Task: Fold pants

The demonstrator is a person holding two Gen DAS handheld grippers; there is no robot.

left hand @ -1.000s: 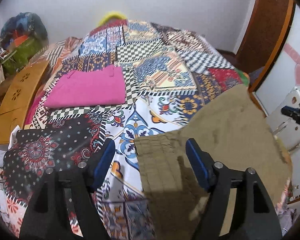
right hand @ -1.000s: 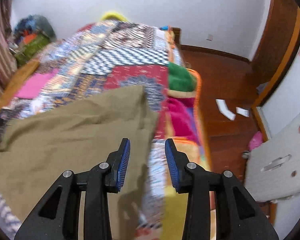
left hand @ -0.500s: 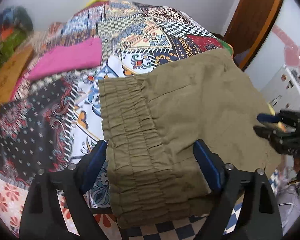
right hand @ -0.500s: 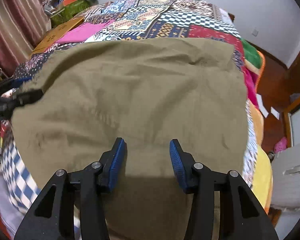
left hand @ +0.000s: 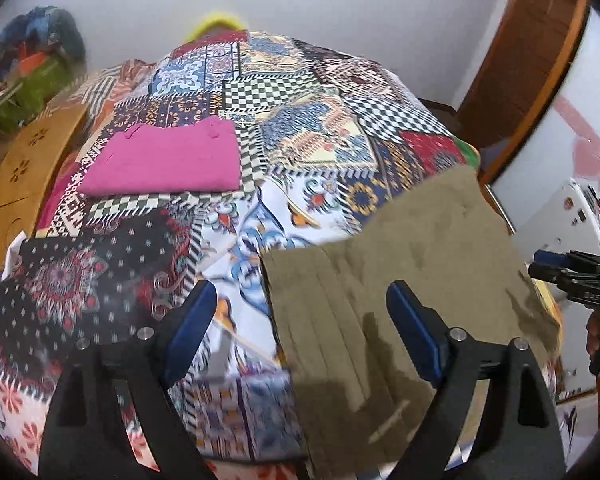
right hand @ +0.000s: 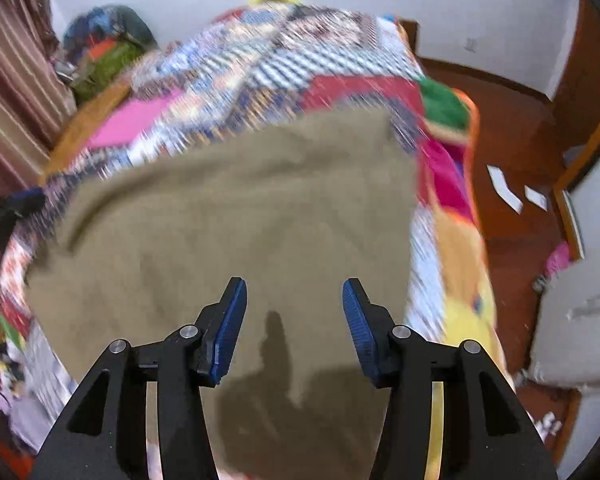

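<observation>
Bedspread (left hand: 292,128) in patchwork prints covering the whole bed, checkered, floral and tiled panels across it; white wall behind, brown wooden door (left hand: 532,60) at far right. Olive pants (left hand: 412,264) spread flat on the near right part of the bedspread, gathered waistband toward the left gripper, cloth reaching the bed's right edge; blurred in the right wrist view (right hand: 236,216), filling the middle of it. Folded pink garment (left hand: 168,160) lying flat farther back on the left, well apart from the pants. Wooden board (left hand: 24,176) with flower cut-outs beside the bed's left edge; heap of green and blue bundles (left hand: 36,68) in the far left corner. White paper scraps (right hand: 504,190) on the red-brown floor right of the bed.

Left gripper (left hand: 296,320) spread wide, blue pads empty, right finger over the waistband corner, left finger over bare bedspread; contact with cloth impossible to tell. Right gripper (right hand: 294,322) also parted wide, holding nothing, poised above the pants' near edge, shadow cast on the cloth
</observation>
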